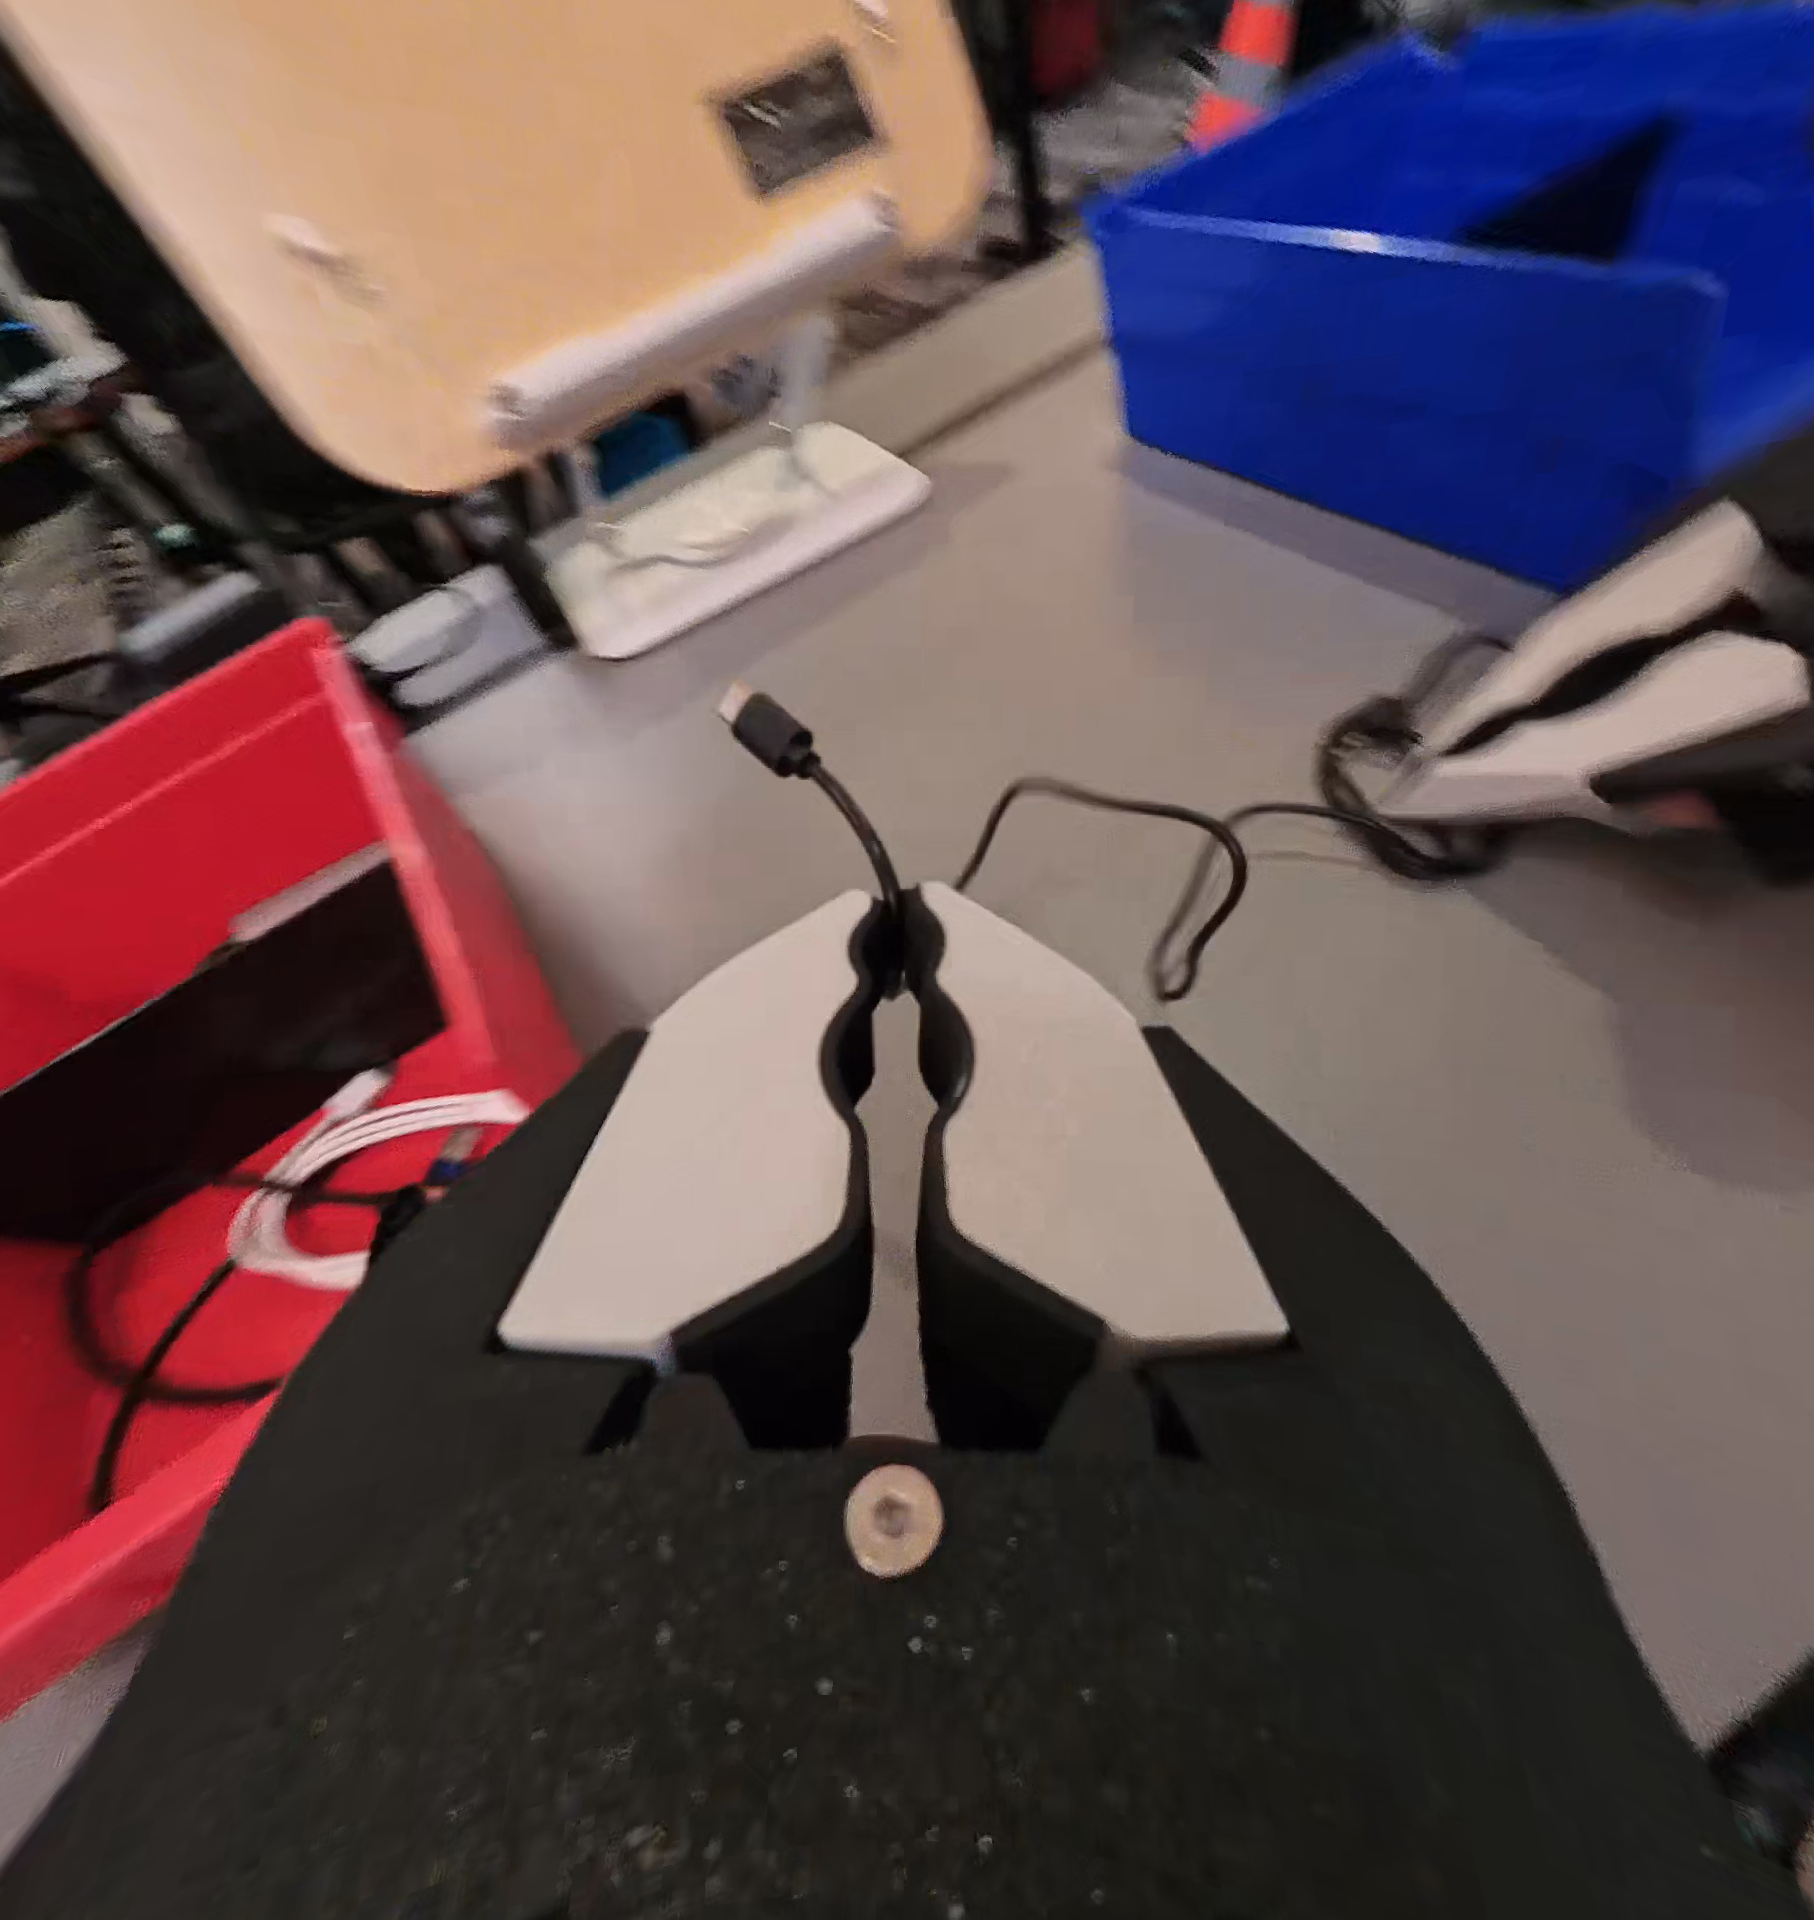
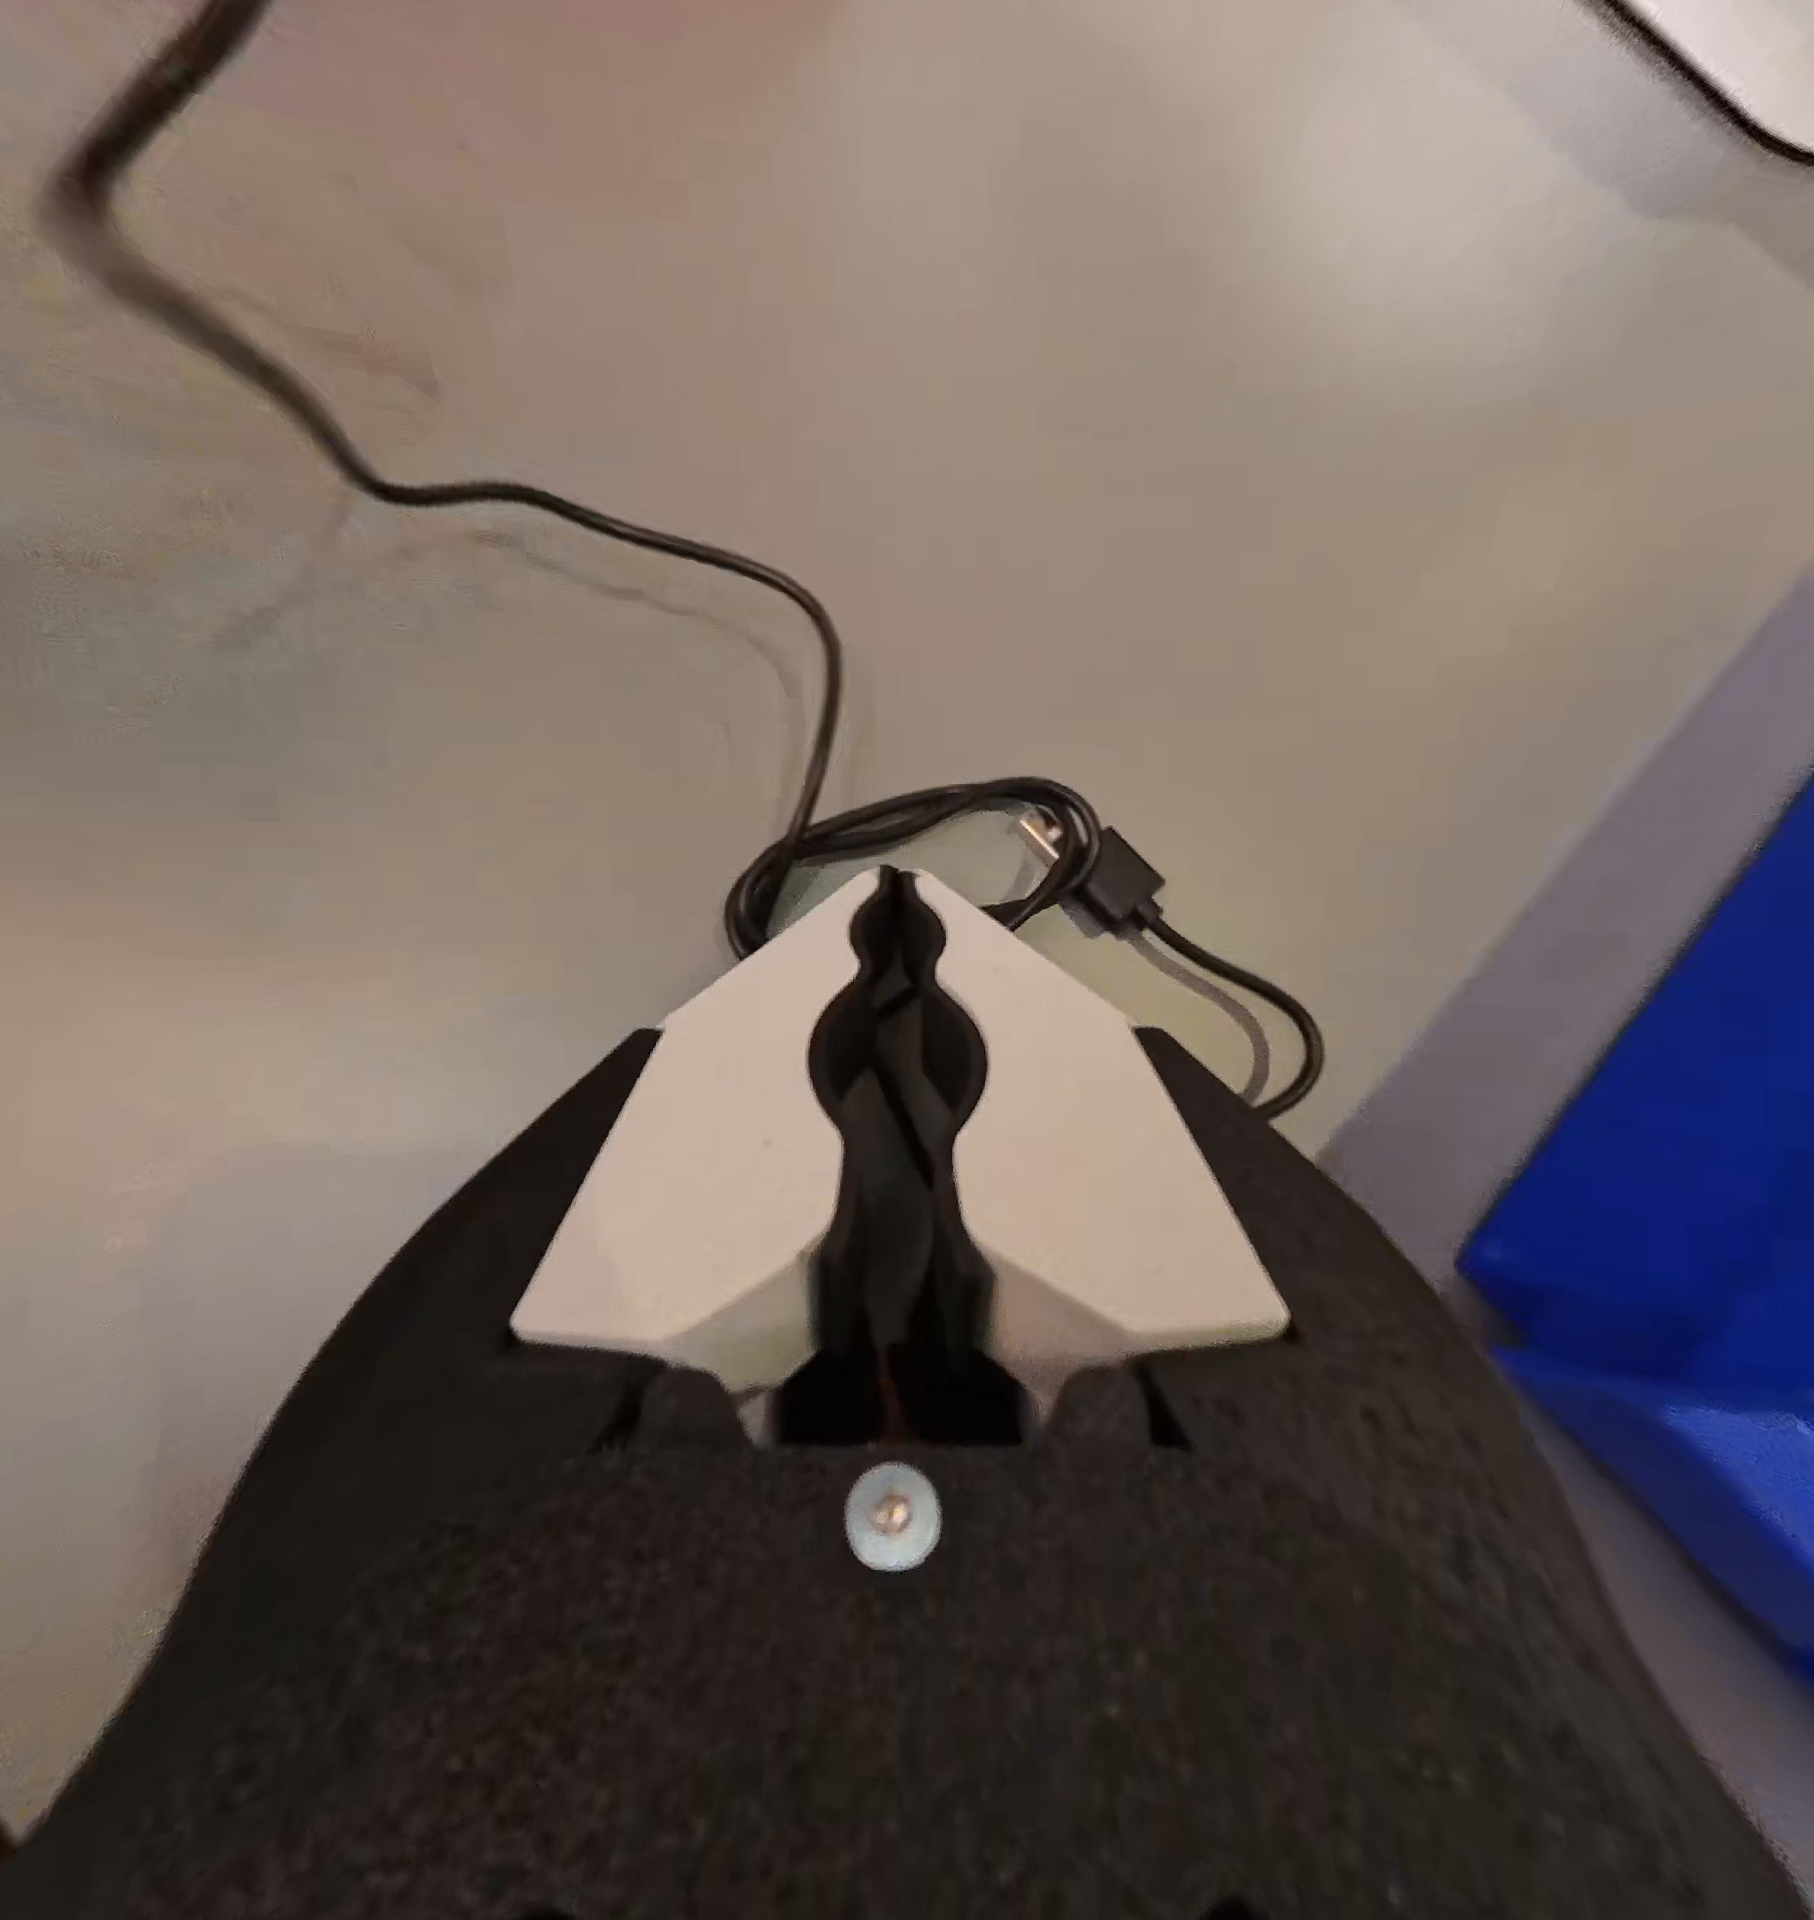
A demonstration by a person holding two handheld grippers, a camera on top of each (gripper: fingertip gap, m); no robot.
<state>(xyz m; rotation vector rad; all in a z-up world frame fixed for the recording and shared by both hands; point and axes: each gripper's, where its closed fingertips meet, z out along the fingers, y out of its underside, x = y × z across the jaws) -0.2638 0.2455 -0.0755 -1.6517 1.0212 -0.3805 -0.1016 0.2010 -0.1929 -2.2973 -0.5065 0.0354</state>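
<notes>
A thin black cable (image 1: pixel 1111 802) lies across the grey table (image 1: pixel 1038 582). My left gripper (image 1: pixel 898 899) is shut on it a short way behind its small connector (image 1: pixel 763 719), which sticks up and forward past the fingertips. The cable runs right to a coil around the tips of my right gripper (image 1: pixel 1402 774). In the right wrist view my right gripper (image 2: pixel 898 878) is shut, tips down at the table, with black strands of the coil (image 2: pixel 944 805) between its pads. The cable's larger plug (image 2: pixel 1121 875) lies just right of the tips.
A red bin (image 1: pixel 207 790) with a black box and white and black cables stands at the left. A blue bin (image 1: pixel 1402 364) stands at the far right and shows beside the right gripper (image 2: pixel 1713 1195). A white stand base (image 1: pixel 737 540) and a beige panel (image 1: pixel 467 208) are behind. My hands' fingertips stand some 20 cm from each other. Both grippers' tips are roughly 40 cm from the beige panel (image 1: pixel 467 208).
</notes>
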